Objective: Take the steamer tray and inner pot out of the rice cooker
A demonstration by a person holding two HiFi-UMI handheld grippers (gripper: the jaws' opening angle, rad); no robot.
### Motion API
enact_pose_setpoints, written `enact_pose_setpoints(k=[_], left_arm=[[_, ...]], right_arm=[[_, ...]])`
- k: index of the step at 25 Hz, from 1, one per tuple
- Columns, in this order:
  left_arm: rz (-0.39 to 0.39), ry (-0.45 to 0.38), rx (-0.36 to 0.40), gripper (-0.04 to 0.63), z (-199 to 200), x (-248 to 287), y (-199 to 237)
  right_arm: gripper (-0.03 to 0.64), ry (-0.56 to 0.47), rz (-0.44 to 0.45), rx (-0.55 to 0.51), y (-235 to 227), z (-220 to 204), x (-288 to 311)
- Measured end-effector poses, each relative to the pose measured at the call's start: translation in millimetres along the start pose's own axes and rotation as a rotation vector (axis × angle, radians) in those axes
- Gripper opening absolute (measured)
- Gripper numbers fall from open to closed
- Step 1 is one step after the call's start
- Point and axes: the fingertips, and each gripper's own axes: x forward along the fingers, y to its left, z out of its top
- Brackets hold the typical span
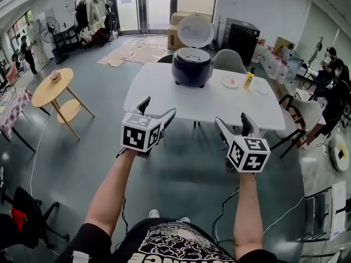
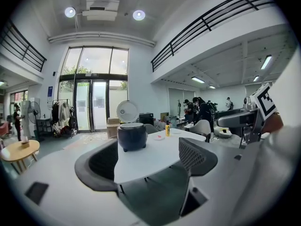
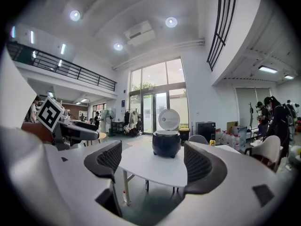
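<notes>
On table [image 1: 164,95], well beyond both tongs: rice cooker [image 1: 192,66] | left tongs [image 1: 159,107] spread, empty | right tongs [image 1: 232,119] spread, empty

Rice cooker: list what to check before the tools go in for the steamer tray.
1. Lid raised: ok.
2. Left tool jaws apart, nothing between them: ok.
3. Right tool jaws apart, nothing between them: ok.
4. Tools at the cooker: not ok; both are short of the table's near edge.
5. Tray in the opening: ok, a pale insert shows there.
6. Inner pot seated: cannot tell, hidden inside.
</notes>
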Motion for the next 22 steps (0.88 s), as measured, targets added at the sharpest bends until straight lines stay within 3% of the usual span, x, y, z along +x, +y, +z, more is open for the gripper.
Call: enact_pose_setpoints(k=[3,11,22], left_arm=[[0.000,0.011,0.018,0.411,1,0,-9],[0.024,0.013,0.018,0.420,-2,3,-29],[0.059,0.010,0.028,0.420,1,45,-24]], right_arm=[[0.448,0.009,0.025,-0.014,-5,-3,-5],[0.448,0.003,0.049,-0.007,-28,-13,-15],[0.446,0.000,0.087,0.010,-52,-19,23]])
